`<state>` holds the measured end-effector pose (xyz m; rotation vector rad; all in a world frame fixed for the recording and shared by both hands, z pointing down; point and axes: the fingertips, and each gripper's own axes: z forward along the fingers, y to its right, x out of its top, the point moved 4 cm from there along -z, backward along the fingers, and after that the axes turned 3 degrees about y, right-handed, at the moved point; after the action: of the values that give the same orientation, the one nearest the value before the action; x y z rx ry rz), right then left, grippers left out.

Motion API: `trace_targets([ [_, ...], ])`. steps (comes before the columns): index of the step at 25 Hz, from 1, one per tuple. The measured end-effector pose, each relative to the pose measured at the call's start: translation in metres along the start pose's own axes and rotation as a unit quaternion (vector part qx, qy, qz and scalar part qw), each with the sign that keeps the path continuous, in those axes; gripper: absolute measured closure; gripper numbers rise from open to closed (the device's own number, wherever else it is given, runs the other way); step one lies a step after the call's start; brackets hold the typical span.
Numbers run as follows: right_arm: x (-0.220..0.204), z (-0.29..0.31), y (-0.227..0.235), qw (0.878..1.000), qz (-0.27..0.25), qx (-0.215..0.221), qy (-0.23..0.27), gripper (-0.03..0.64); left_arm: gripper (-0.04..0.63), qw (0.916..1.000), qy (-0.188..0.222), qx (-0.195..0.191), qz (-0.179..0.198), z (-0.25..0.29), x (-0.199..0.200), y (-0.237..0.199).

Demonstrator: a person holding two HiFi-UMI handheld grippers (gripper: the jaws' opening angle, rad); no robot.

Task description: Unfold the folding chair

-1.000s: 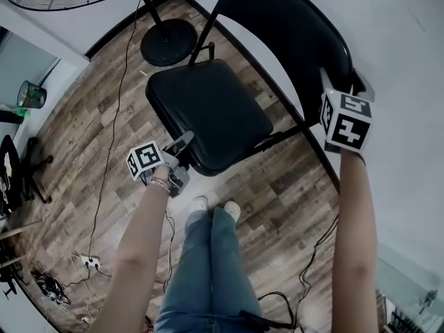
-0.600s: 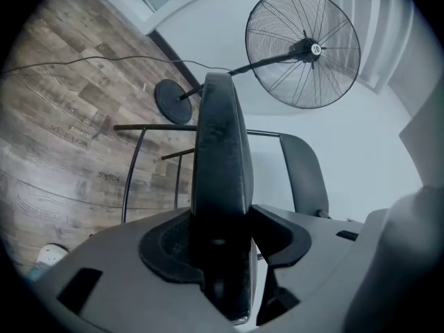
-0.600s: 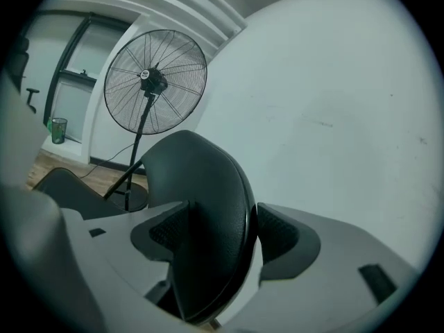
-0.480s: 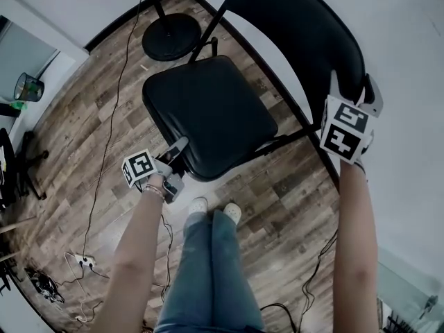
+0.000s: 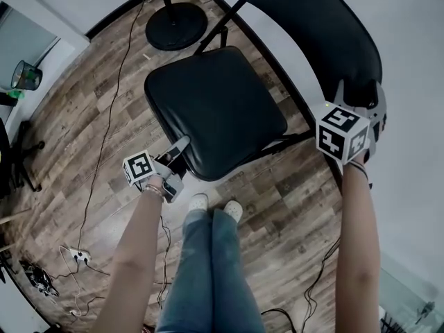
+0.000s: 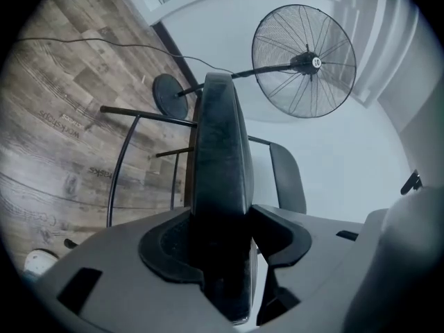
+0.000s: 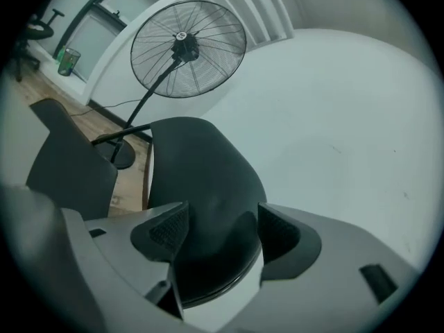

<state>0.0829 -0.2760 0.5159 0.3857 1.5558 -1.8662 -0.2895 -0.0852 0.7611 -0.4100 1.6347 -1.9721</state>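
The black folding chair [image 5: 277, 19] stands opened out on the wood floor [image 5: 83, 116], its padded seat [image 5: 215, 106] lying roughly level and its backrest [image 5: 319, 33] rising at the far side, close to the pale wall. The left gripper [image 5: 179, 151] is clamped on the seat's near front edge, and the cushion fills the gap between its 2 jaws. The right gripper [image 5: 359, 96] is closed on the backrest's right edge, with the curved panel pinched between its pads. A pedestal fan's round base [image 5: 175, 25] sits just beyond the chair's far left corner. The person's jeans [image 5: 208, 269] and pale shoes [image 5: 200, 203] are just in front of the seat.
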Motion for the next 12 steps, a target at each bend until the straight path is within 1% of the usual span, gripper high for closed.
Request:
trace_targets([
  [4, -0.016, 0.003, -0.013, 1.000, -0.017, 0.000, -0.019, 0.328, 0.393, 0.9999, -0.004, -0.015, -0.004, 0.001, -0.001, -0.007],
  [8, -0.028, 0.007, -0.020, 0.999, -0.028, 0.006, -0.034, 0.328, 0.389, 0.9999, 0.002, -0.014, -0.008, -0.002, -0.002, -0.017],
  [12, -0.042, 0.015, -0.024, 0.998, -0.031, 0.018, -0.056, 0.328, 0.387, 0.9998, -0.003, -0.018, -0.009, 0.000, -0.002, -0.018],
])
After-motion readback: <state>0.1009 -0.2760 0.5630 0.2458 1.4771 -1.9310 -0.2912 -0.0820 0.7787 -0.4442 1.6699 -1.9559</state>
